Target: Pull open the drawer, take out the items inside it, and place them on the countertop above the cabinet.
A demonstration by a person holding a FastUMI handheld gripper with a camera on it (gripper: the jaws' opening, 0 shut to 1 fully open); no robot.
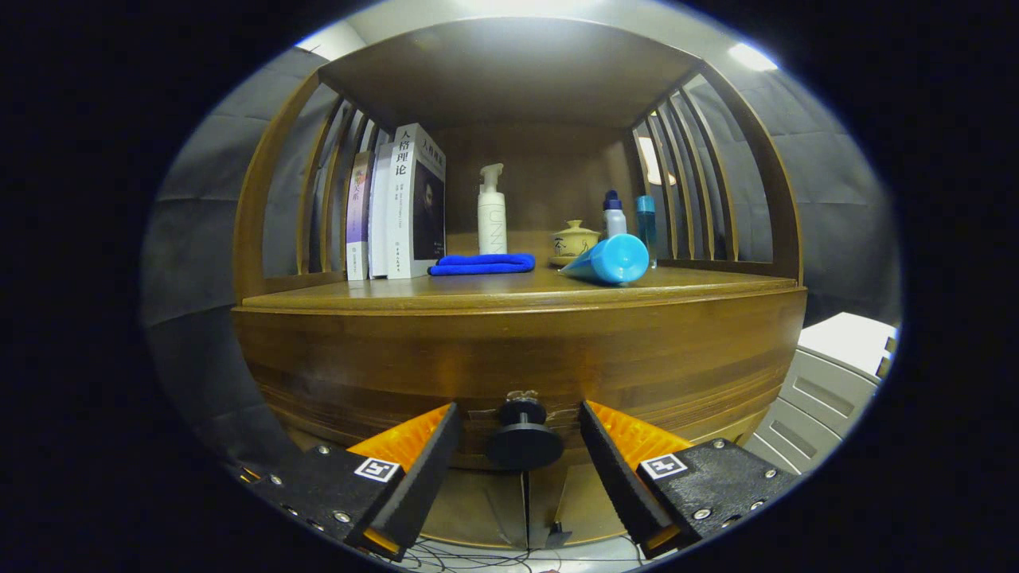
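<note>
My hand-held gripper point(521, 446): fingers spread wide, gripping nothing, one to each side of the knob point(523, 439) with clear gaps on both sides. Knob: dark, round, set on the drawer point(517, 374) front, sitting between my fingers. Drawer: curved wooden front, closed flush with the cabinet point(263, 239); its contents are hidden, so I cannot tell what lies inside. Table point(509, 288): the wooden top just above the drawer, under a roofed shelf with slatted sides. On it, from my left: books point(398, 203), several standing upright together against the left slats. Cloth point(482, 263): blue, folded flat, just beside the books and near the front edge. Pump bottle point(491, 211): white, upright, directly behind the cloth. Lidded cup point(573, 240): small, pale, on a saucer, farther back and right of the pump bottle. Tube point(609, 260): light blue, lying on its side in front of the cup, cap end toward me. Two bottles point(629, 219): small, upright, close together behind the tube near the right slats. Grey unit point(828, 390): pale, beyond my right finger, beside the cabinet.
</note>
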